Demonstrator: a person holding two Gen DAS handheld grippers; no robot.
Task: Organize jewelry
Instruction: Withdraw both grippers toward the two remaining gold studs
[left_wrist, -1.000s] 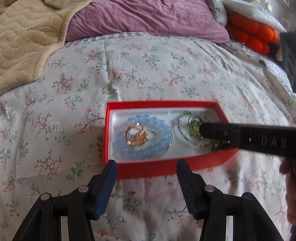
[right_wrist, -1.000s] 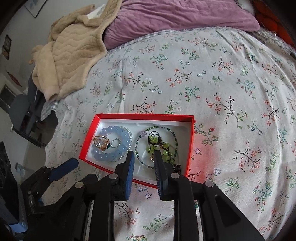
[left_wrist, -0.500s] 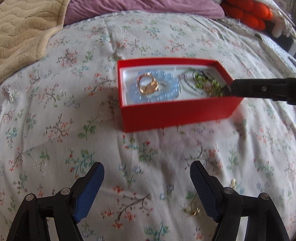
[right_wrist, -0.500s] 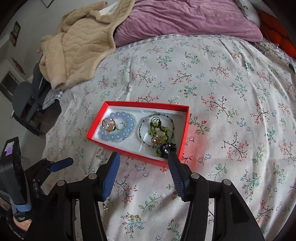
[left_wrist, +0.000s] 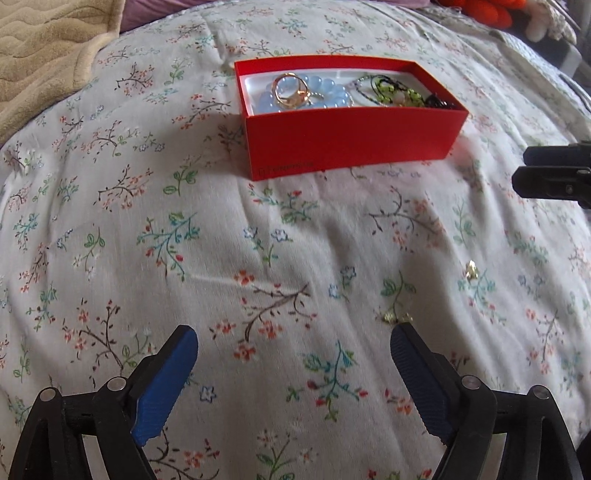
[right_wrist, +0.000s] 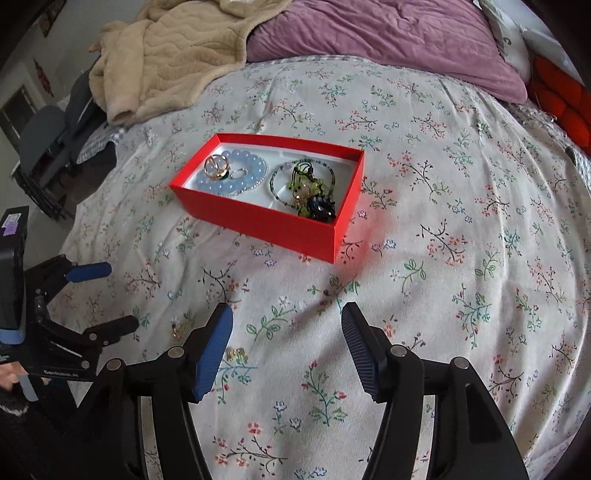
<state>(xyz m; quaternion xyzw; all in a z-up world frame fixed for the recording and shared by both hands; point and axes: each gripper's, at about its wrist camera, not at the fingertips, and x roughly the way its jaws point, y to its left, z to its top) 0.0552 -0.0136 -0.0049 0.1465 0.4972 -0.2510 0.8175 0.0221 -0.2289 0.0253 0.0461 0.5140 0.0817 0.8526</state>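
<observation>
A red box (right_wrist: 295, 225) sits on the floral bedspread (right_wrist: 461, 184). It holds a pale blue bead bracelet (right_wrist: 240, 177) with a gold ring (right_wrist: 216, 166) on it, a green bead necklace (right_wrist: 306, 184) and a dark blue piece (right_wrist: 319, 210). Two small gold pieces (right_wrist: 236, 354) (right_wrist: 179, 330) lie loose on the cover, nearer than the box. My right gripper (right_wrist: 287, 314) hovers over the cover in front of the box, jaws opening, nothing between them. My left gripper (left_wrist: 291, 343) is wide and still opening, also empty, with a gold piece (left_wrist: 395, 316) just beyond its right fingertip.
A beige blanket (right_wrist: 177, 55) and a purple pillow (right_wrist: 388, 40) lie at the head of the bed. Orange cushions (right_wrist: 565, 107) are at the right edge. A chair (right_wrist: 40, 140) stands beside the bed on the left.
Both grippers have drawn back from the box toward the near side of the bed and spread their jaws. The dark piece now lies in the box's right end.
</observation>
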